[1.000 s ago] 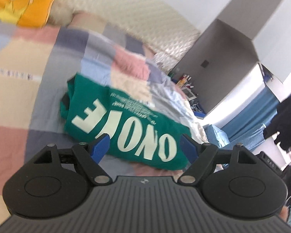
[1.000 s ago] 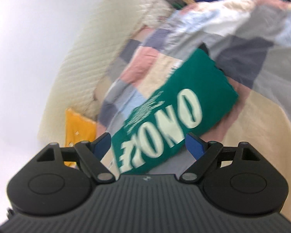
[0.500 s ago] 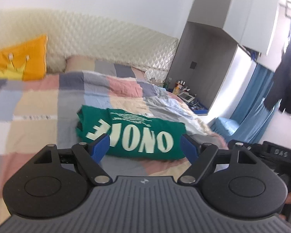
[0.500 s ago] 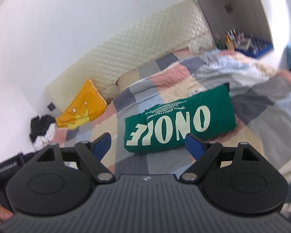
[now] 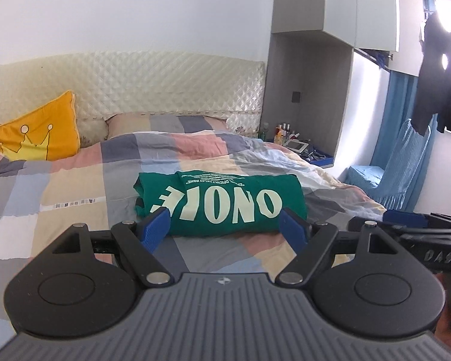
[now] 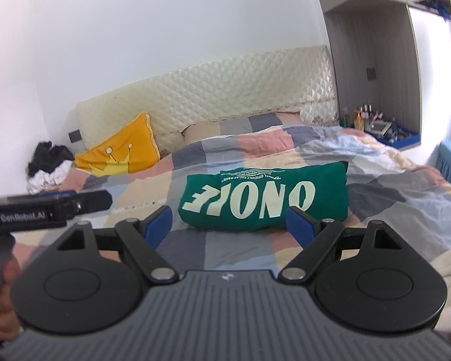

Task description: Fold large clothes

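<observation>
A green T-shirt (image 5: 222, 203) with large pale letters lies folded into a thick rectangle on the patchwork bed cover (image 5: 75, 180); the right wrist view shows the same green T-shirt (image 6: 264, 200). My left gripper (image 5: 225, 228) stands open, back from the shirt's near edge, nothing between its blue fingers. My right gripper (image 6: 230, 228) is also open and empty, likewise short of the shirt. Each gripper shows from the side in the other's view: the right one (image 5: 421, 225) and the left one (image 6: 54, 207).
A yellow crown pillow (image 5: 36, 138) leans on the quilted headboard (image 5: 165, 84). A grey wardrobe niche (image 5: 303, 105) with bottles stands to the right, beside blue curtains (image 5: 406, 156). A dark clothes pile (image 6: 48, 162) lies at the bed's far left. White cloth (image 6: 448, 270) sits near right.
Both grippers have pulled back from the shirt and rolled level, so the bed now looks upright. The folded shirt has not moved. Both stayed open.
</observation>
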Demonstrator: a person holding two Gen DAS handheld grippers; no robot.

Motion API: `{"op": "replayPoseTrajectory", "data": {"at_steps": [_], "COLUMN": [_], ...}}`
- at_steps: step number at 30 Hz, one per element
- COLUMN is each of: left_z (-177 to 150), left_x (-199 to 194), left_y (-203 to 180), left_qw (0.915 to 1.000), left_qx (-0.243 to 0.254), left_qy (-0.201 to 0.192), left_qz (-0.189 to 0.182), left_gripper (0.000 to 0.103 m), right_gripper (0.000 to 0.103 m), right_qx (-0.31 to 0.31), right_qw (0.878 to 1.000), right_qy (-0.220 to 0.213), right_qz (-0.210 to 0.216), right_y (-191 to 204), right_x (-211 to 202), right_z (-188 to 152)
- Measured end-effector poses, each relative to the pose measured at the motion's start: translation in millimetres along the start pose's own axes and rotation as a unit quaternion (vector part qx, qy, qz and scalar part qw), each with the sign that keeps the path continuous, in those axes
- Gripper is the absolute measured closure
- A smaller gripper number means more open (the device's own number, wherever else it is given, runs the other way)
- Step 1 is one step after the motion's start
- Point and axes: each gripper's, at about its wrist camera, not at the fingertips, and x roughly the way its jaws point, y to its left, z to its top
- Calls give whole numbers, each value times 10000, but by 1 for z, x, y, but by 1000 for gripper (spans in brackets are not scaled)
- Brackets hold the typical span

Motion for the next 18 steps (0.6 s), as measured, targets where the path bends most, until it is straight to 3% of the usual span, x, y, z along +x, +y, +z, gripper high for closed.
{"op": "replayPoseTrajectory", "data": {"at_steps": [8, 18], "left_z": [-33, -58], "left_x": [-1, 19], "left_y": [0, 8], "left_qw": [9997, 9999], "left_qx": [34, -38], "left_qy": [-205, -19], "left_qz": [138, 145], "left_gripper": [20, 20], "right_gripper": [18, 19], "right_qx": [-134, -122], "right_qw": [9998, 9991], "right_qy": [97, 167], "right_qz": [-110, -368], "right_y": [2, -3], "right_x": [9, 24], "right_z": [-35, -57]}}
